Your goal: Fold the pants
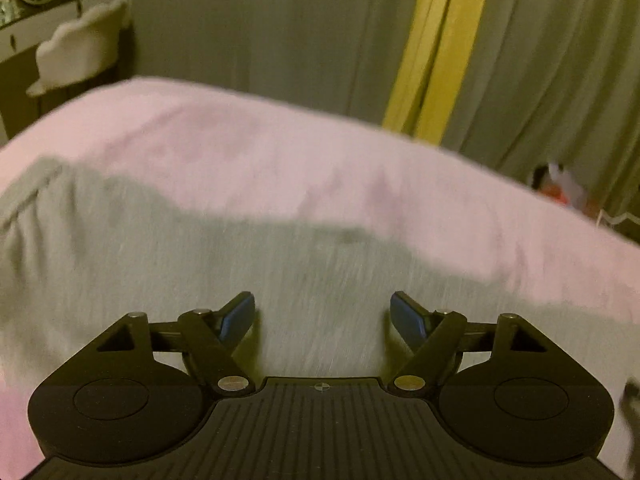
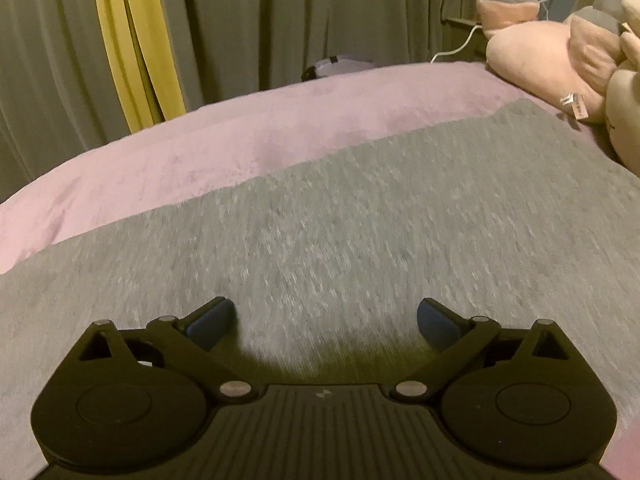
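I see the grey pants (image 2: 360, 220) spread flat on the pink blanket (image 2: 200, 152), bare blanket beyond their far edge. My left gripper (image 1: 322, 316) and right gripper (image 2: 325, 320) hover low over the fabric, jaws spread wide, holding nothing.

Both wrist cams low, close over bed (image 1: 280, 152), facing curtains (image 2: 260, 20); shared.

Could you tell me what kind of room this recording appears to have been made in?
Most likely a bedroom: grey pants lie spread on a bed with a pink blanket, plush toys sit at its far corner, and drawn curtains hang behind it.
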The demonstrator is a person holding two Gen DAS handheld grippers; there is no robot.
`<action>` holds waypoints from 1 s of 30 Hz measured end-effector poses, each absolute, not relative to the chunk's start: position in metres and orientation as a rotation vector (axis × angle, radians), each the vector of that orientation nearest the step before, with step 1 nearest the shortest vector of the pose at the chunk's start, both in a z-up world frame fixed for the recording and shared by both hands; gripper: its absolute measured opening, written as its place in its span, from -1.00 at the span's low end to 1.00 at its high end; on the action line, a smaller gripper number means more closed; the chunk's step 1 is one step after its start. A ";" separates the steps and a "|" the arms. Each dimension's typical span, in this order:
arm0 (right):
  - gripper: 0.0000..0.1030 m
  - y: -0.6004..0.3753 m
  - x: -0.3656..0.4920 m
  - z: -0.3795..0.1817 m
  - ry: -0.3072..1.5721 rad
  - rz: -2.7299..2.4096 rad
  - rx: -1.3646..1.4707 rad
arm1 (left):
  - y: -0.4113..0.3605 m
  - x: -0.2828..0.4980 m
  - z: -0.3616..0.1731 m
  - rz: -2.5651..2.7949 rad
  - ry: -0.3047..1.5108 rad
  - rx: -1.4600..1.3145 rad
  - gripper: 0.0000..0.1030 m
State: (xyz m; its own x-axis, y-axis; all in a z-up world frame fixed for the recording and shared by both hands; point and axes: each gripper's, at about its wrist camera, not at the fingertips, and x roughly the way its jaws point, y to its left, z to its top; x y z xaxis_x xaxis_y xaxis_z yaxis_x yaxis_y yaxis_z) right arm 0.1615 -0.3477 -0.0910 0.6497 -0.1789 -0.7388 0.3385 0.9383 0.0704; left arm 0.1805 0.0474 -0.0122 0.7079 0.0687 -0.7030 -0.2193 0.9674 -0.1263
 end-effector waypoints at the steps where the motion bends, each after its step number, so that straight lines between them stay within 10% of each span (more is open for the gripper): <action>1: 0.93 -0.348 0.163 -0.093 0.805 -0.296 0.207 | 0.045 0.189 -0.008 0.153 0.758 -0.211 0.57; 25: 0.93 -0.350 0.162 -0.102 0.714 -0.294 0.208 | 0.012 0.260 -0.080 0.215 0.759 0.019 0.93; 30: 0.93 -0.351 0.162 -0.102 0.711 -0.294 0.206 | 0.017 0.263 -0.064 0.275 0.754 -0.076 0.69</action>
State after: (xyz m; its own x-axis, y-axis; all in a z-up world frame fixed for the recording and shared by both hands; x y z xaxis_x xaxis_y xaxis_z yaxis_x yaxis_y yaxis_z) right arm 0.1622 -0.3505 -0.1023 0.7196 -0.1940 -0.6667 0.3332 0.9389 0.0864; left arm 0.2633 0.0166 -0.0642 0.6953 0.2189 -0.6846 -0.2734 0.9614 0.0297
